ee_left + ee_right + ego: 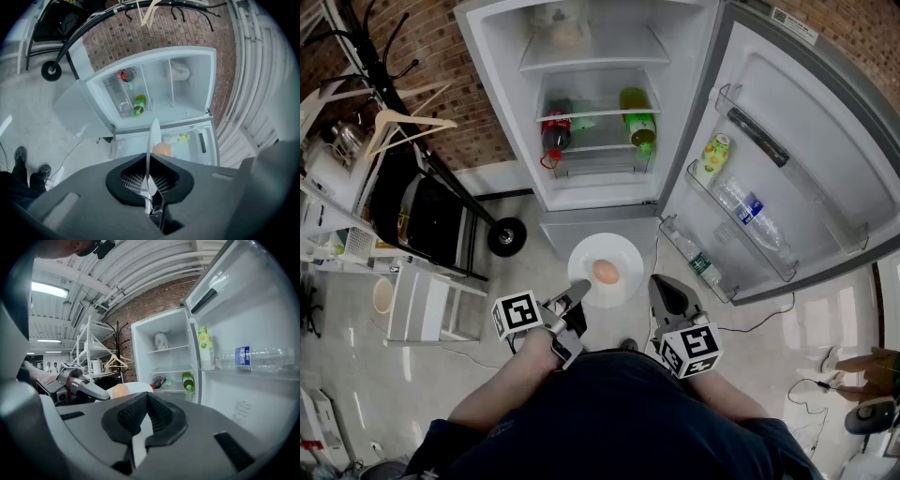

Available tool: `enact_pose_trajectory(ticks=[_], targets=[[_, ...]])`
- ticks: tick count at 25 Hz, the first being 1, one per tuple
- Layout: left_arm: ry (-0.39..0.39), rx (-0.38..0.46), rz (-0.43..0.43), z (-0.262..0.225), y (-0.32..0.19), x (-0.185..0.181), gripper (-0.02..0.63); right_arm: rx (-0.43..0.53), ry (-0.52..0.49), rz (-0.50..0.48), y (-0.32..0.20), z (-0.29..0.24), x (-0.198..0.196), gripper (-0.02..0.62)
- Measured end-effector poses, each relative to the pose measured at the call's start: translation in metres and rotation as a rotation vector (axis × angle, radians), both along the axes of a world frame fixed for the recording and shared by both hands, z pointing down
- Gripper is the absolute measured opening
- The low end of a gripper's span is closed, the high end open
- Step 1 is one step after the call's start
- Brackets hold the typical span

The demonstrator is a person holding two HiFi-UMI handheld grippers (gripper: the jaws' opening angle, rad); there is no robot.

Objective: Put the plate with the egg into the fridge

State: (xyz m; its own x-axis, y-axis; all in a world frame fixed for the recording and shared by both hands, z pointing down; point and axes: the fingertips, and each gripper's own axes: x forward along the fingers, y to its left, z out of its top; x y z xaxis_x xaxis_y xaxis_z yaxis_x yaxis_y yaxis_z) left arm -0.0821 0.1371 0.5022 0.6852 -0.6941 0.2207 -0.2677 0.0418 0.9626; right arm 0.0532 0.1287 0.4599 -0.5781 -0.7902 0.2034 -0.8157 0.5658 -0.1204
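A white plate [609, 253] with a brown egg [606, 272] on it hangs level above the floor, in front of the open fridge [591, 202]. My left gripper [579, 289] is shut on the plate's left rim and my right gripper [659, 284] is shut on its right rim. In the left gripper view the plate [153, 136] runs edge-on between the jaws of that gripper [150, 174], with the egg [162, 149] just beyond. The right gripper view shows the plate [138, 388] and egg [120, 390] past its gripper [139, 430], which pinches the rim.
The fridge shelves hold a cola bottle [555, 134] and a green bottle [638, 120]. The open door [787, 159] at right carries several bottles in its racks. A coat rack with a wheeled base [506, 235], a black chair [427, 220] and shelving stand left. Cables lie on the floor at right.
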Motion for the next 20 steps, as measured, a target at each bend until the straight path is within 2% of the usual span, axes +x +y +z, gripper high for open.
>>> enact_pose_trajectory(ticks=[12,20], targets=[[-0.003,-0.007,-0.006,0.003,-0.007,0.007,0.02,0.02,0.019,-0.001,-0.007,0.0,0.005,0.009],[-0.005,0.002,-0.078,0.0,-0.023,0.005,0.02,0.055,0.032,-0.048,-0.018,-0.003,0.008,0.009]])
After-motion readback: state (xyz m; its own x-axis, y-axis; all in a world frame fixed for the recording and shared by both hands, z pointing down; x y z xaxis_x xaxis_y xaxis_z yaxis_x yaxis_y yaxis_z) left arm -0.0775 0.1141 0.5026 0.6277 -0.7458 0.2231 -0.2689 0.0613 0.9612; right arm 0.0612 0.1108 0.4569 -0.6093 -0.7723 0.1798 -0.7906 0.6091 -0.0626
